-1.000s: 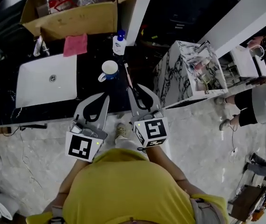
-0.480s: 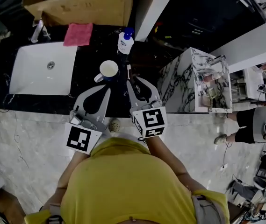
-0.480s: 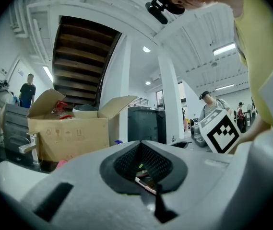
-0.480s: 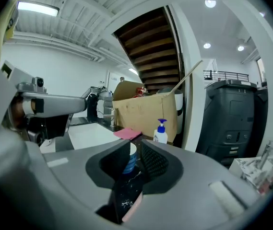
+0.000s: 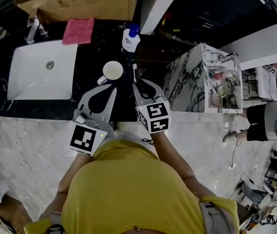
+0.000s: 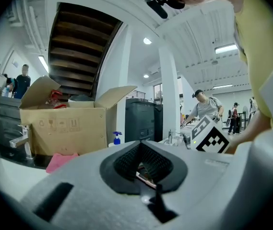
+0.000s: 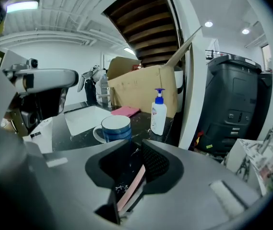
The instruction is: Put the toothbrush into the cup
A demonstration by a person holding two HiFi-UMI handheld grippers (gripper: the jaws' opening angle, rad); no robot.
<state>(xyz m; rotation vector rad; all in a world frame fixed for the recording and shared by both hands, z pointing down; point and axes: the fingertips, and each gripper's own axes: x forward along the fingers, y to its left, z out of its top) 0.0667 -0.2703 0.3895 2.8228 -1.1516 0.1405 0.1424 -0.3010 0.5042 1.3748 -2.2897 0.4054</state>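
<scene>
The blue cup [image 5: 112,70] with a white inside stands on the black counter [image 5: 87,48]; in the right gripper view the cup [image 7: 115,127] is ahead and to the left. The pink toothbrush [image 5: 135,71] lies flat just right of the cup. My right gripper [image 5: 143,83] is low over its near end. There the toothbrush [image 7: 132,180] shows in the gap between the jaws, which are opening and do not press on it. My left gripper [image 5: 105,83] sits just in front of the cup, with its tips [image 6: 140,143] together and nothing in them.
A white sink [image 5: 41,77] fills the counter's left. A pink cloth [image 5: 78,30], a blue-capped bottle [image 5: 130,39] and a cardboard box [image 5: 80,1] line the back. A marble-patterned cabinet [image 5: 201,82] stands to the right. People stand at the far right.
Both grippers have moved forward over the counter's front edge toward the cup. The right one has dipped down over the toothbrush's near end.
</scene>
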